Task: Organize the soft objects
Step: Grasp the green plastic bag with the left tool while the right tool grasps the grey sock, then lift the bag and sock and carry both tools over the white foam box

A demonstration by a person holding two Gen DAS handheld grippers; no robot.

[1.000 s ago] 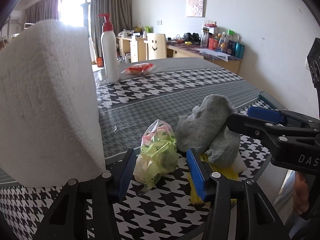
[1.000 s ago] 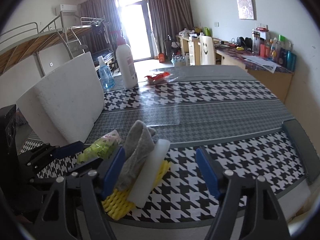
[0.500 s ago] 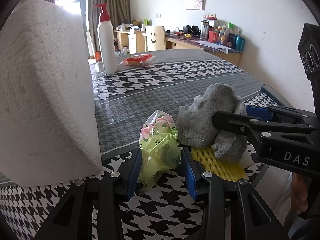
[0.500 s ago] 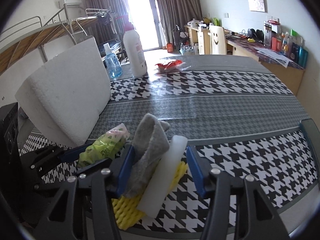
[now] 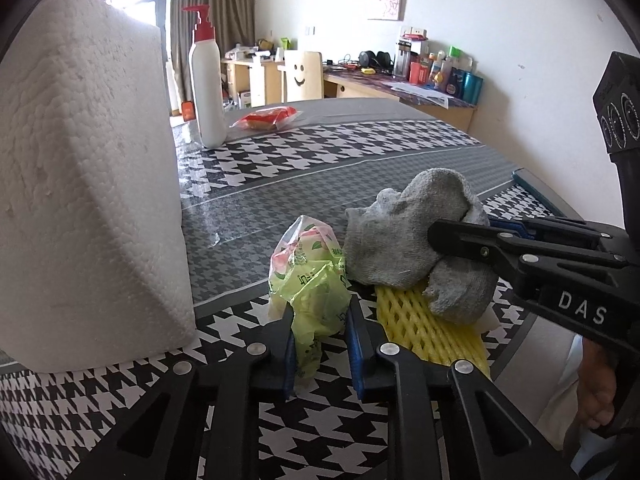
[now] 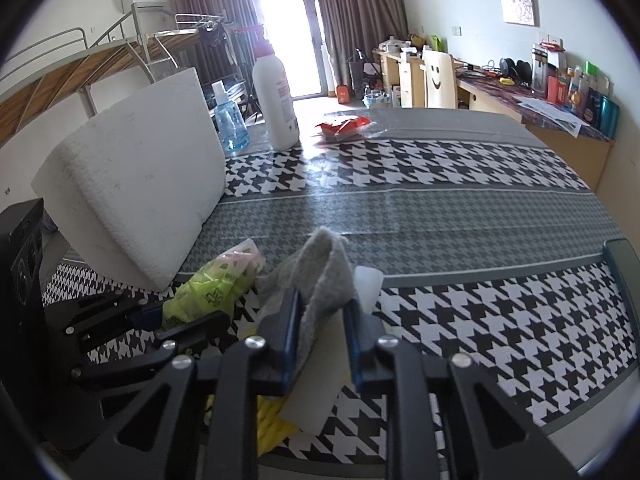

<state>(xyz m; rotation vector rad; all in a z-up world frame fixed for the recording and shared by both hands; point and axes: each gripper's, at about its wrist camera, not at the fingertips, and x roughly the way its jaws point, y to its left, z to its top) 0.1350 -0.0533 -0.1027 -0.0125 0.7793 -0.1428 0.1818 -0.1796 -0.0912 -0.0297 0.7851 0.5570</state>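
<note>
Left hand-held gripper [image 5: 320, 334] is pinched on the green plastic bag [image 5: 310, 280], low on the bench [image 5: 400, 152] near its 6 o'clock edge. Right hand-held gripper [image 6: 322, 320] clamps the gray sock [image 6: 320, 276] w/ a white foam piece [image 6: 366, 282] (yellow foam net [image 5: 424, 320] lies under them). White foam block [image 5: 84, 184] stands at 9 o'clock of the bag, pump bottle [image 5: 206, 84] toward 11.

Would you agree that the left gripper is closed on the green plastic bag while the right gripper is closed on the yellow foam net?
Not quite. The left gripper is indeed closed on the green plastic bag, but the right gripper is closed on the grey sock together with a white foam piece, not the yellow foam net, which lies beneath them. The right wrist view shows this.
</note>
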